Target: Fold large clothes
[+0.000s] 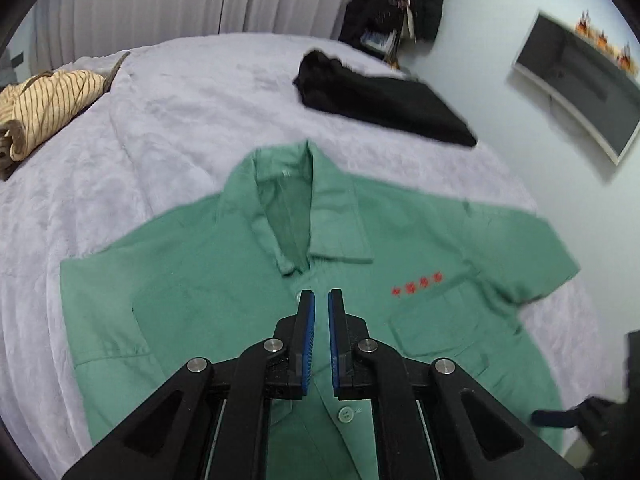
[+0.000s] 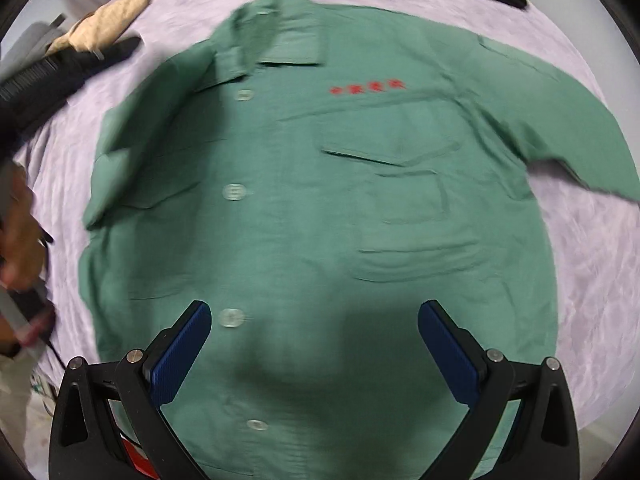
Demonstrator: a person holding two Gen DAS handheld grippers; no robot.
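A green short-sleeved shirt [image 1: 224, 280] with red embroidery and chest pockets lies flat, front up and buttoned, on a pale lilac bedspread [image 1: 180, 92]. My left gripper [image 1: 321, 300] hovers over the placket just below the collar, its blue-padded jaws nearly together with a thin gap and nothing between them. In the right wrist view the same shirt [image 2: 320, 200] fills the frame. My right gripper [image 2: 314, 312] is wide open above the lower front of the shirt, holding nothing. The left gripper's black body [image 2: 60, 68] shows at the upper left there.
A folded black garment [image 1: 384, 100] lies on the far right of the bed. A striped beige garment [image 1: 48, 108] lies bunched at the far left. Dark clothes [image 1: 396, 4] hang on the wall, with a framed picture [image 1: 580, 84] to the right. The person's hand [image 2: 20, 232] shows at left.
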